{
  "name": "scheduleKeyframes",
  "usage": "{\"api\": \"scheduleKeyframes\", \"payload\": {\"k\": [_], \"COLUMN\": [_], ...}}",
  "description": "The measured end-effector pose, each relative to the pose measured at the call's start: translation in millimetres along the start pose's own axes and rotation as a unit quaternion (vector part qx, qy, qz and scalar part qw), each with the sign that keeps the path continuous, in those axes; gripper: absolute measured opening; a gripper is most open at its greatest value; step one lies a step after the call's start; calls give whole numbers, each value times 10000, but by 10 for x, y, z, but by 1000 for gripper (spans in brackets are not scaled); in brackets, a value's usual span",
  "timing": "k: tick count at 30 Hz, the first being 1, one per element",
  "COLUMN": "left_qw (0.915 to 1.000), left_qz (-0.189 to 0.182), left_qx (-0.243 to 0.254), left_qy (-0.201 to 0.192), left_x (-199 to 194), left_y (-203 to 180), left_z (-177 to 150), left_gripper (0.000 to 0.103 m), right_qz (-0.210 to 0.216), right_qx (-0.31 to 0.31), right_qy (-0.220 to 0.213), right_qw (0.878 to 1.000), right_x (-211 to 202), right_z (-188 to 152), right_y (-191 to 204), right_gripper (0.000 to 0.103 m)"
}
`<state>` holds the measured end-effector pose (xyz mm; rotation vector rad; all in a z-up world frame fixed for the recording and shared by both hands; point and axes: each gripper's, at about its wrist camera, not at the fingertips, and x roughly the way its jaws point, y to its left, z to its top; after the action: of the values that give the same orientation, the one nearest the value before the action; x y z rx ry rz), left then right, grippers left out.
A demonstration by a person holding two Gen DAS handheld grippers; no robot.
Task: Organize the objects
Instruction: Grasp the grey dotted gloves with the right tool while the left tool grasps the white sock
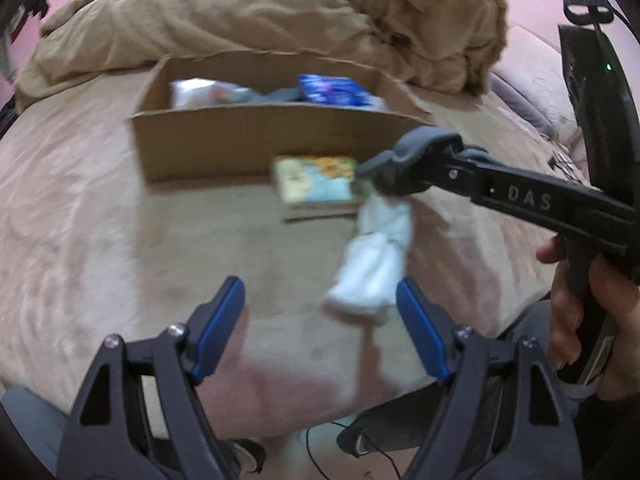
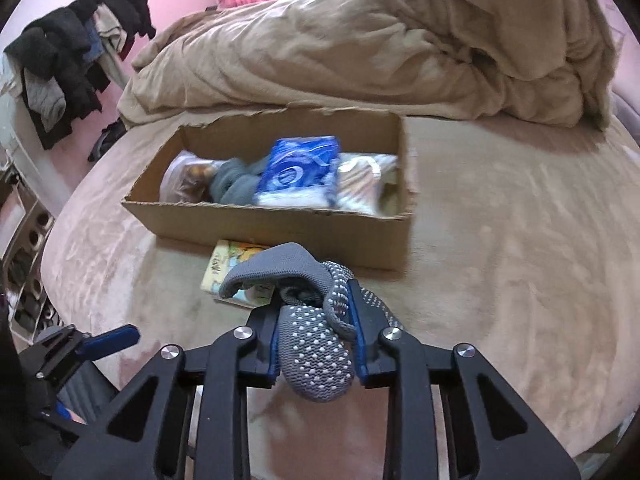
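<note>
From the left wrist camera, the cardboard box (image 1: 256, 142) sits on the pinkish bed cover (image 1: 100, 240), with a crumpled tan duvet (image 1: 280, 16) heaped behind it. Inside the box a blue packet (image 1: 332, 90) leans near the back wall and a pale wrapped item (image 1: 200, 92) lies toward its left end. Just in front of the box, touching or nearly touching its near wall, lies a small colourful book (image 1: 316, 180). The right gripper (image 1: 376, 178) reaches in from the right side, held by a hand (image 1: 576, 308), and its tips are clenched on a pale sock (image 1: 372, 264) that hangs down in front of the box, blurred. The left gripper (image 1: 320, 328) is released, its blue pads (image 1: 224, 320) wide apart with nothing between them, nearer the camera than the box. From the right wrist camera, the right gripper (image 2: 316, 320) is clamped on a grey sock with white dots (image 2: 316, 344), bunched between the blue pads, in front of the box (image 2: 280, 232) and partly covering the book (image 2: 228, 268). The box holds the blue packet (image 2: 300, 168), a grey-blue cloth (image 2: 236, 184) to its left, and pale wrapped things at either end. Left of the box, dark clothes (image 2: 68, 64) hang against the pink wall. The left gripper (image 2: 116, 338) shows at the lower left edge.
</note>
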<state>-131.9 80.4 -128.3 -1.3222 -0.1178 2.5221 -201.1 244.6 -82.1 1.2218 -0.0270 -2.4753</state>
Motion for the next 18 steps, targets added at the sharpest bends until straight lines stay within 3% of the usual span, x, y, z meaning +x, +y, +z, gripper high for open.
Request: {"api": "scheduleKeyframes", "payload": {"k": [6, 9, 13, 18], "left_qw": [9991, 9986, 9989, 9996], "left_qz": [39, 105, 39, 15], "left_qx": [381, 360, 300, 159], "left_qy": [200, 383, 362, 212], "left_x": [350, 506, 511, 272], "left_y": [-286, -308, -310, -299], "left_z": [84, 103, 109, 123], "left_gripper": [78, 52, 38, 35], "right_qz": [26, 11, 41, 85], "right_qx": [159, 222, 376, 430], "right_qy": [-42, -89, -135, -196], "right_qw": [9999, 9997, 9992, 9988], "right_x": [-192, -298, -417, -543], "right_z": [-86, -128, -173, -169], "right_y": [-205, -275, -364, -348], "right_gripper": [28, 28, 29, 28]}}
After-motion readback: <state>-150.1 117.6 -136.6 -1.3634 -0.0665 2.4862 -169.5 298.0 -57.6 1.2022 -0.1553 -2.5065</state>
